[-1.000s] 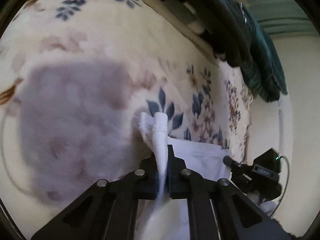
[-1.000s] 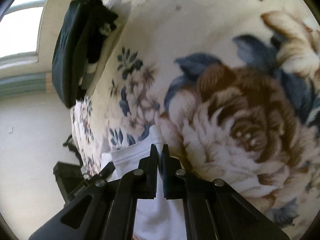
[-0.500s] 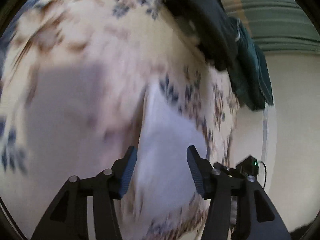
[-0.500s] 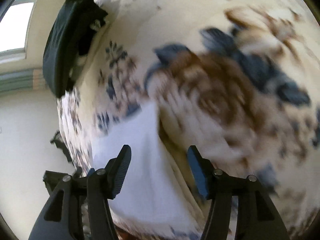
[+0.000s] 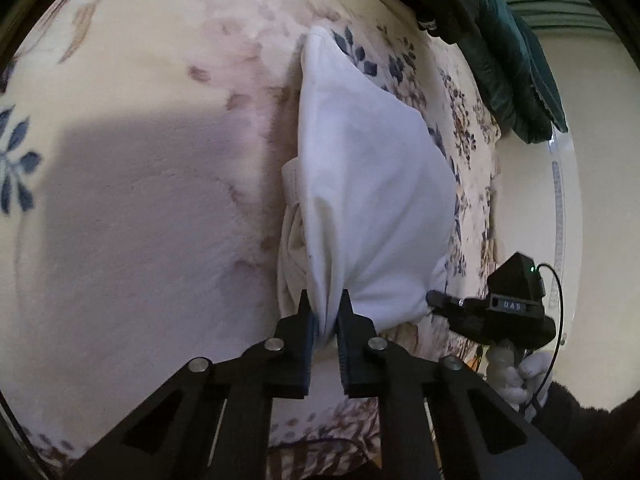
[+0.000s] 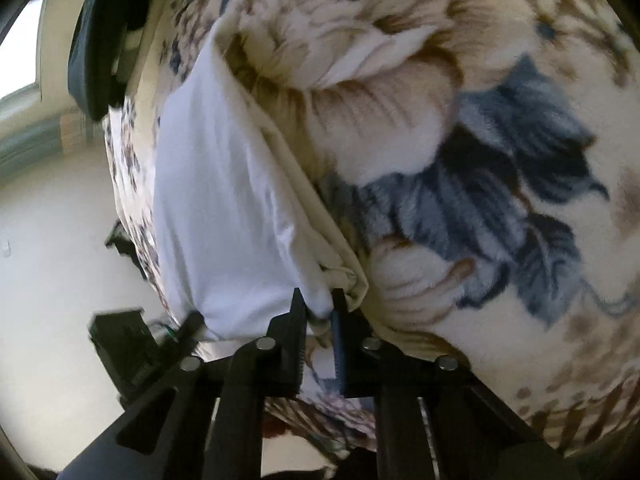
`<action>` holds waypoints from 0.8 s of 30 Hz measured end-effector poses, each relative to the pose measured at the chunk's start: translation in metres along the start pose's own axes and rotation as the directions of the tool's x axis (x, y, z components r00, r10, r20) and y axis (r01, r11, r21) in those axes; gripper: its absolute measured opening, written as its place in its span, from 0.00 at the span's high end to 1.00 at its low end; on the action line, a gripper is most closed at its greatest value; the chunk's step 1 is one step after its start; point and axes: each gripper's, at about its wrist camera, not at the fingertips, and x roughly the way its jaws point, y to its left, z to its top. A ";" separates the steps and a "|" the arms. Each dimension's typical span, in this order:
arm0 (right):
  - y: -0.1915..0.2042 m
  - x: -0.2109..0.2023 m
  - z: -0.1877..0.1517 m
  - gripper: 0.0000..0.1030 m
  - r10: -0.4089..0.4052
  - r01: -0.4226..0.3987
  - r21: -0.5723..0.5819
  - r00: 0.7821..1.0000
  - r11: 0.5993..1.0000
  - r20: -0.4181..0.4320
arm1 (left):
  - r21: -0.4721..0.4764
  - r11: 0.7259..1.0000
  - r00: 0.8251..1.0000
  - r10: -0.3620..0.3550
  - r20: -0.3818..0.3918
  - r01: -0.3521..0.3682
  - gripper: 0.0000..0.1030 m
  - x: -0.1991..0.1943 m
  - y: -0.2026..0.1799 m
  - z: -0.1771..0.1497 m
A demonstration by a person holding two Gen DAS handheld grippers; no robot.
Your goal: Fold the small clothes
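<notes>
**So both claws are pinching the white garment now**

Okay, quick rundown. The white garment (image 5: 372,184) lies on the floral blanket (image 5: 140,220), near the blanket's edge where it drops off toward the pale wall. Its long axis runs straight away from the grippers, narrowing to a point at the far end, which aims at the dark clothes pile (image 5: 500,52) sitting on the blanket's far edge. Fabric looks like thin, smooth cotton, folded over so a second layer with a ribbed hem peeks out along one side.

The left gripper (image 5: 325,312) has just been closing and its pads are clamped on the near corner, cloth bunched into a gathered twist between them. Same deal with the right gripper (image 6: 318,312): just closed, jaws nipping a crumpled wad of the near hem. From the left camera, the right gripper's black body shows just beside the garment's other near corner.

Blanket is fluffy, plush fleece, cream with big brown roses and blue leaves.
</notes>
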 end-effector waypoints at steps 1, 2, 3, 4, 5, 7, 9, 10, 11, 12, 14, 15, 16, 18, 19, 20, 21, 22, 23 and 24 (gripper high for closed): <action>0.001 -0.002 0.000 0.91 -0.015 0.015 -0.011 1.000 1.000 0.006 | 0.004 1.000 1.000 0.016 -0.002 -0.016 0.93 -0.003 0.002 -0.001; 0.003 -0.004 0.000 0.93 -0.023 0.023 -0.019 1.000 1.000 0.007 | 0.013 1.000 1.000 0.025 -0.012 -0.025 0.93 -0.006 0.002 -0.002; 0.003 -0.006 0.000 0.93 -0.032 0.032 -0.025 0.999 0.999 0.004 | 0.016 0.999 0.999 0.042 -0.011 -0.042 0.93 -0.008 0.005 -0.003; 0.003 -0.010 0.001 0.94 -0.034 0.034 -0.028 0.999 0.999 0.002 | 0.016 0.998 0.998 0.058 -0.011 -0.058 0.93 -0.012 0.008 -0.004; 0.002 -0.012 0.002 0.94 -0.035 0.035 -0.033 0.999 0.999 0.000 | 0.011 0.997 0.997 0.071 -0.010 -0.070 0.93 -0.017 0.012 -0.004; 0.004 -0.014 0.005 0.93 -0.053 0.051 -0.077 0.998 0.996 -0.028 | -0.015 0.996 0.997 0.083 0.002 -0.083 0.93 -0.022 0.020 -0.001; 0.000 -0.020 0.009 0.89 -0.046 0.041 -0.084 0.998 0.996 -0.050 | -0.090 0.996 1.000 0.004 0.023 -0.002 0.90 -0.029 0.033 0.007; -0.002 -0.022 0.012 0.79 -0.037 0.033 -0.081 0.998 0.996 -0.052 | -0.136 0.989 0.998 -0.051 0.048 0.057 0.87 -0.031 0.039 0.013; -0.004 -0.026 0.017 0.55 -0.015 0.011 -0.079 0.999 0.997 -0.048 | -0.158 0.981 0.993 -0.100 0.066 0.109 0.75 -0.030 0.043 0.018; -0.008 -0.030 0.024 0.42 0.021 -0.023 -0.075 0.999 0.997 -0.030 | -0.177 0.969 0.984 -0.158 0.085 0.171 0.49 -0.025 0.048 0.025; -0.014 -0.030 0.038 0.25 0.093 -0.094 -0.073 0.995 0.993 -0.020 | -0.205 0.951 0.972 -0.218 0.091 0.233 0.36 -0.008 0.052 0.037; -0.018 -0.022 0.050 0.25 0.149 -0.152 -0.062 0.988 0.986 -0.042 | -0.223 0.932 0.958 -0.275 0.082 0.287 0.36 0.007 0.053 0.044; -0.020 -0.014 0.057 0.25 0.191 -0.194 -0.049 0.979 0.980 -0.069 | -0.232 0.920 0.949 -0.306 0.074 0.314 0.36 0.017 0.052 0.048; -0.026 0.008 0.071 0.25 0.275 -0.280 -0.021 0.953 0.960 -0.125 | -0.232 0.909 0.937 -0.345 0.044 0.346 0.36 0.042 0.046 0.059; -0.026 0.015 0.075 0.25 0.305 -0.312 -0.024 0.941 0.950 -0.144 | -0.221 0.915 0.940 -0.339 0.029 0.336 0.36 0.050 0.042 0.064; -0.026 0.023 0.080 0.24 0.337 -0.346 -0.028 0.927 0.938 -0.164 | -0.209 0.921 0.944 -0.330 0.022 0.327 0.36 0.057 0.038 0.067; -0.024 0.028 0.081 0.23 0.354 -0.364 -0.036 0.920 0.931 -0.171 | -0.191 0.926 0.945 -0.327 0.015 0.324 0.36 0.060 0.032 0.070; -0.021 0.030 0.081 0.23 0.370 -0.384 -0.051 0.912 0.922 -0.180 | -0.175 0.932 0.947 -0.320 0.010 0.316 0.38 0.061 0.028 0.071; -0.015 0.031 0.080 0.28 0.375 -0.395 -0.080 0.907 0.915 -0.192 | -0.142 0.944 0.954 -0.301 0.003 0.298 0.39 0.061 0.020 0.072; -0.009 0.033 0.078 0.34 0.349 -0.376 -0.116 0.915 0.919 -0.202 | -0.109 0.954 0.960 -0.280 -0.002 0.278 0.53 0.059 0.013 0.072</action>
